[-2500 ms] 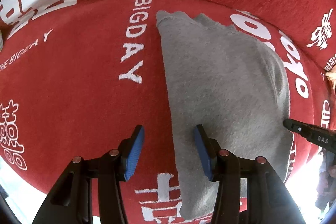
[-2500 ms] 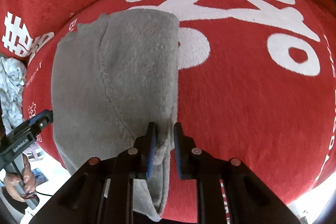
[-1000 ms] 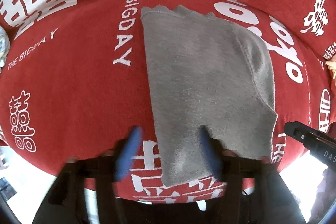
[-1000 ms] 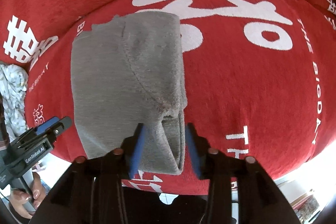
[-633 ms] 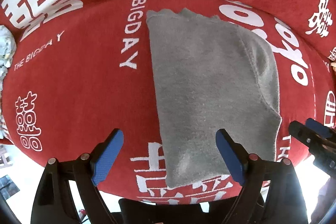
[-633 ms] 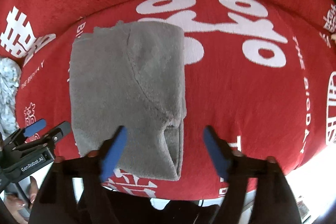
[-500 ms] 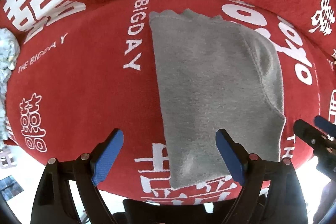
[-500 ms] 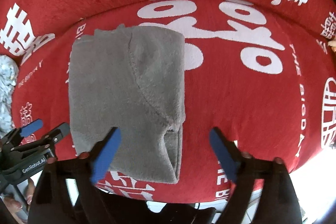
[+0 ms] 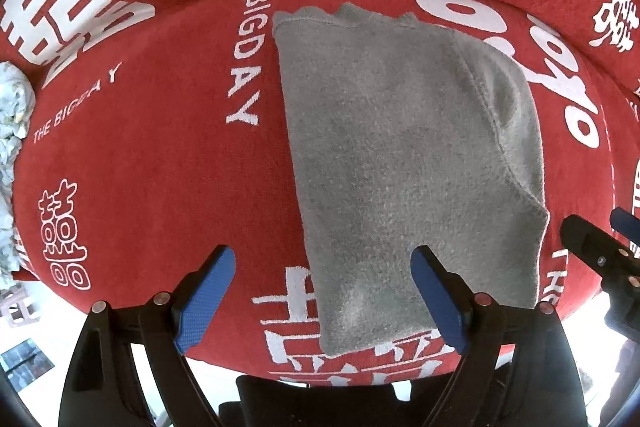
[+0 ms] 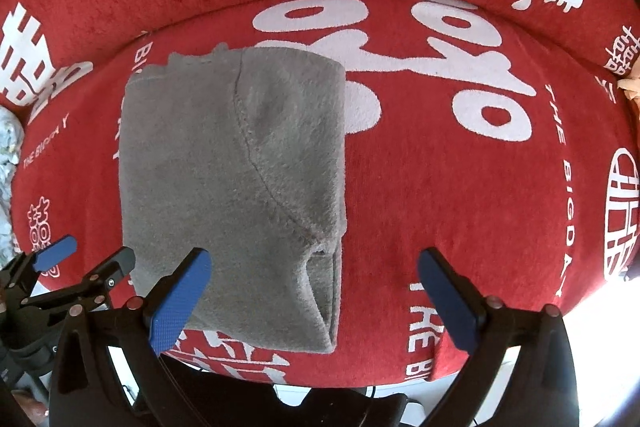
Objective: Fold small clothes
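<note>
At the far left edge of the red cushion [image 9: 160,155], a crumpled pale patterned cloth [image 9: 12,115] shows only as a sliver, too little of it to say what it is. The cushion's seat carries white lettering, "THE BIGDAY" along its left part and large white characters near its front edge, and a raised red back rises behind it. The left gripper [image 9: 320,295] hangs over the front edge with its blue-padded fingers [image 9: 204,299] spread wide and nothing between them; one pad is over bare red fabric, the other over the near part of the grey garment [image 9: 404,163]. That garment lies flat and folded into a rough rectangle in the middle of the seat, its far hem scalloped and its near end reaching the front edge of the cushion. A curved seam runs down its right part, and in the right wrist view the near right corner shows an open fold of layered fabric. The right gripper [image 10: 316,295] is likewise spread wide and empty, its left pad above the garment's near edge and its right pad over bare red cushion, well apart from the cloth. At the far right edge a small tan object [image 10: 630,89] peeks in, too cropped to identify.
</note>
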### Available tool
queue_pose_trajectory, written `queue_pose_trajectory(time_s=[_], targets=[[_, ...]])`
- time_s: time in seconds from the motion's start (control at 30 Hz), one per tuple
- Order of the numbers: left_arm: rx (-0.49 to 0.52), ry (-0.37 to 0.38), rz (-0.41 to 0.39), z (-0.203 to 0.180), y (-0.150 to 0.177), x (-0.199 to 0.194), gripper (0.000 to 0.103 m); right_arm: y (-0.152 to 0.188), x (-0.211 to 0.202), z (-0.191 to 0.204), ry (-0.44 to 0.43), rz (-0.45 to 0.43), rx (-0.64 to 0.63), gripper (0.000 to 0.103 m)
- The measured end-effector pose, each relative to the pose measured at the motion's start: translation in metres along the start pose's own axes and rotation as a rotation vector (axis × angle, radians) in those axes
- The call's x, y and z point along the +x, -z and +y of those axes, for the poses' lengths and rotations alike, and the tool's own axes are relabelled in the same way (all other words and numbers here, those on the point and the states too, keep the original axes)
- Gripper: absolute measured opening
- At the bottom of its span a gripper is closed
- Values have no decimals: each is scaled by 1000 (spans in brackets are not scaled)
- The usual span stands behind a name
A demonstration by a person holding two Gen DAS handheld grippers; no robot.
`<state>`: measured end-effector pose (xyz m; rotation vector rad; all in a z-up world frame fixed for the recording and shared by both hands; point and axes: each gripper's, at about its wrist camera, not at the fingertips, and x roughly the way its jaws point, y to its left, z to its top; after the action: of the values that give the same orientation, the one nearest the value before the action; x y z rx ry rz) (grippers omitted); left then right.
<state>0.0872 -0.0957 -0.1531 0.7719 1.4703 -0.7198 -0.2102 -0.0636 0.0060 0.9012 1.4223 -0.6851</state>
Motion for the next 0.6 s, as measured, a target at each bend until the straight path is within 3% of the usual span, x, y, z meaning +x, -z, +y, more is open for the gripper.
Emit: queue_pose_trajectory(time_s=[0.6], targets=[[-12,-4,6,1,0,1,90,0,2,3,5,4,-3,103]])
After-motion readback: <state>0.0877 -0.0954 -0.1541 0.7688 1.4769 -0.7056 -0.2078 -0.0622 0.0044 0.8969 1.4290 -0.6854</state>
